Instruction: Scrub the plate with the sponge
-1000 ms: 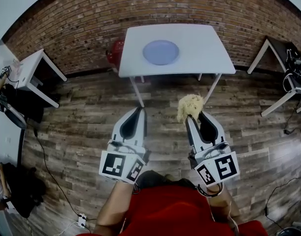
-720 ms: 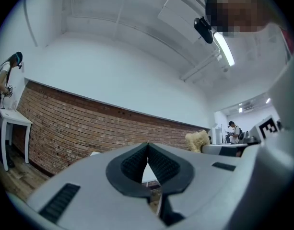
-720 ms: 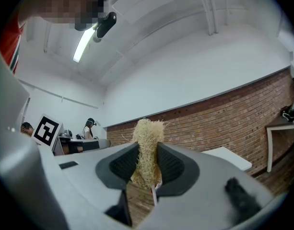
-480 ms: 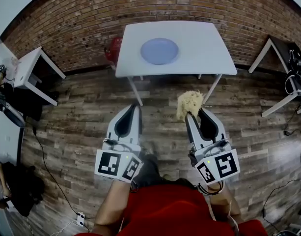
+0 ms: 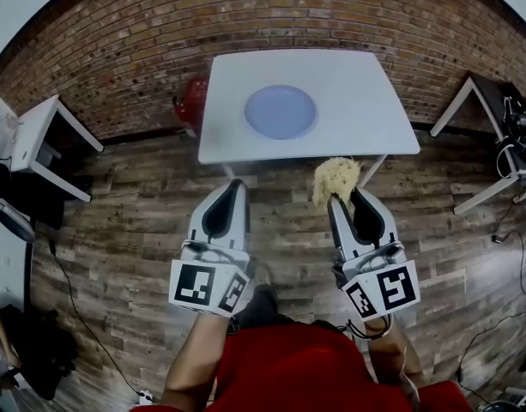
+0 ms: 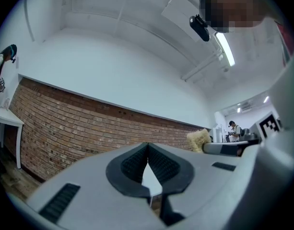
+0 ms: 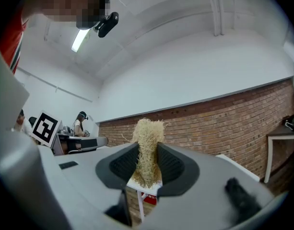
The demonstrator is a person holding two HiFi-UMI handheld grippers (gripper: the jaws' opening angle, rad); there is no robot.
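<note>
At the far left a small white side table [image 5: 35,136] stands by the brick wall [image 5: 117,50] and plays no part here. A red object [image 5: 190,99] sits on the floor just beside the left edge of the main white table [image 5: 357,101]; I cannot tell what it is. The left gripper [image 5: 237,187] is held low over the wooden floor, well short of the table, with its jaws pressed together and nothing between them. It seems to be kept free, perhaps to steady the plate once scrubbing starts. The plate [image 5: 281,112], pale blue and round, lies flat near the middle of the table, well apart from both grippers and within reach from the near edge. Further right, the sponge [image 5: 335,178], a yellowish fibrous pad, stands up out of the right gripper [image 5: 341,199]. That gripper's jaws are clamped on its lower part, leaving the top free as the working face. By my reading, scrubbing has not begun, and the approach to the table comes first.
</note>
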